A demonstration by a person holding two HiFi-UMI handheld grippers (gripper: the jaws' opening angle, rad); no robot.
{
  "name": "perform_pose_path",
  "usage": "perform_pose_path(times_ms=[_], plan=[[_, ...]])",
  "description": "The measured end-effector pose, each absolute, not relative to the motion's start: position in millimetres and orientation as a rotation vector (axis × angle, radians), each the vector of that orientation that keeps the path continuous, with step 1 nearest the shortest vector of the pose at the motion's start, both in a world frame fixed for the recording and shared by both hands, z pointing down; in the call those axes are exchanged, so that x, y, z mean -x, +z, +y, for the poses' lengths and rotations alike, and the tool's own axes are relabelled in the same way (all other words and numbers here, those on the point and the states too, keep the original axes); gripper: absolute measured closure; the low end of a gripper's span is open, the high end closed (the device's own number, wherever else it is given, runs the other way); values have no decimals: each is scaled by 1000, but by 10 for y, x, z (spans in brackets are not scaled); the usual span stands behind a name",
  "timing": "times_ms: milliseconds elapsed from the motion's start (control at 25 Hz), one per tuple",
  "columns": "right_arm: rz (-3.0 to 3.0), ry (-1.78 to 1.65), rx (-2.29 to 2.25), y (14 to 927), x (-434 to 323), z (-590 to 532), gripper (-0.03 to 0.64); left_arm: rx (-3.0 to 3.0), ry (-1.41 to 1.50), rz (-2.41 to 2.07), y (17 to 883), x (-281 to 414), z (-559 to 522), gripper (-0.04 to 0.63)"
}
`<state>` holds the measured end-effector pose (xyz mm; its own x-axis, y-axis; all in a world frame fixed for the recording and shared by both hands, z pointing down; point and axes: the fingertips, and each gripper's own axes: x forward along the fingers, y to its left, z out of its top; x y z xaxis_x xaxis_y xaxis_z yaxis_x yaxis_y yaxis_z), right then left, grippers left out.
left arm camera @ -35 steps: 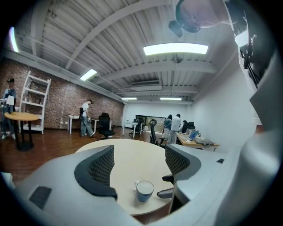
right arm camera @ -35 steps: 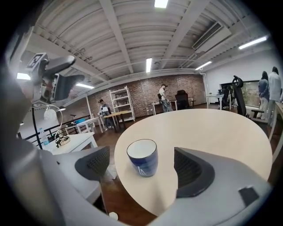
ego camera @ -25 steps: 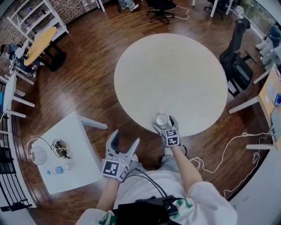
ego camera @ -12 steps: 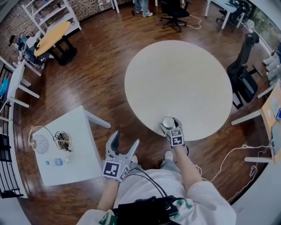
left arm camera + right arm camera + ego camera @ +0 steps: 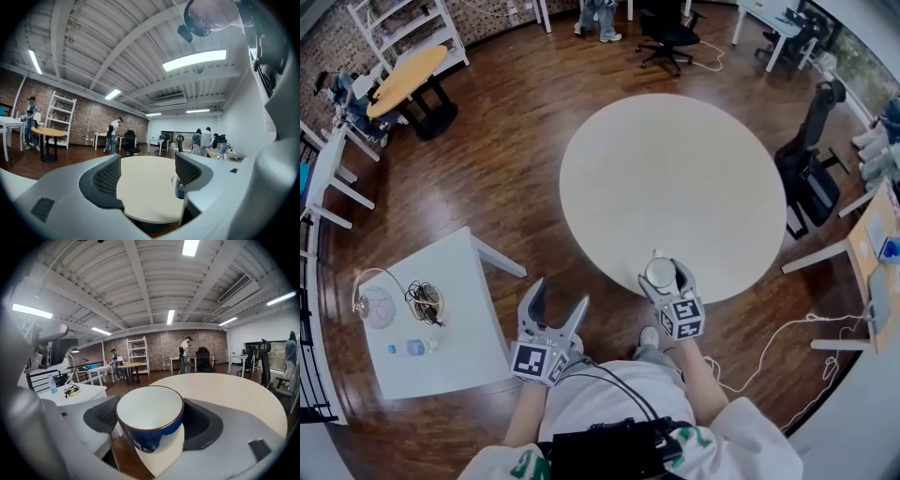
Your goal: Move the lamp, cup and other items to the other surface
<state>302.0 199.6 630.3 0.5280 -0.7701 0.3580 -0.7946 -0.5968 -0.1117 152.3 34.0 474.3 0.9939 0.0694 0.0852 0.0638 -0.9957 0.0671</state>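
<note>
— Right gripper (image 5: 150, 420)?
— Its jaws have just closed on the cup (image 5: 149, 417): upright, mouth up, white inside showing here.
— Changed?
— A second ago it stood on the round table (image 5: 675, 178); now it's lifted at the near rim. My left gripper (image 5: 147, 173) gapes empty. Only the head view shows the lamp (image 5: 375, 302), far left.

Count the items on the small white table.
3 on the table: a lamp at its left edge, a dark cable tangle beside it, a bottle nearer the person. None looks hidden.
</note>
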Motion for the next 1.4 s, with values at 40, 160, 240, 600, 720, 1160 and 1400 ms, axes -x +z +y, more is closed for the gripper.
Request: perform_pose_path(times_ms=[40, 160, 240, 600, 720, 1160, 1400], plan=[[-1396, 561, -2699, 6179, -2971, 1996, 198, -3073, 127, 101, 4731, -1526, 324, 239], [-1461, 536, -2714, 5830, -2787, 1949, 198, -3075, 110, 82, 4717, -1514, 276, 239], [-1509, 518, -2722, 5675, -2675, 1895, 198, -3076, 100, 57, 4704, -1485, 236, 239], [-1845, 423, -2552, 5206, -2157, 1155, 198, -3055, 86, -181, 4676, -1061, -120, 239], [-1984, 453, -2444, 5187, -1944, 744, 198, -3033, 82, -328, 4678, -774, -321, 239], [-2431, 434, -1916, 5327, -632, -926, 196, -2878, 77, -901, 4750, 740, -1222, 239], [-2548, 487, -1623, 5609, 250, -1598, 196, -2807, 101, -1096, 4793, 1384, -1458, 240]])
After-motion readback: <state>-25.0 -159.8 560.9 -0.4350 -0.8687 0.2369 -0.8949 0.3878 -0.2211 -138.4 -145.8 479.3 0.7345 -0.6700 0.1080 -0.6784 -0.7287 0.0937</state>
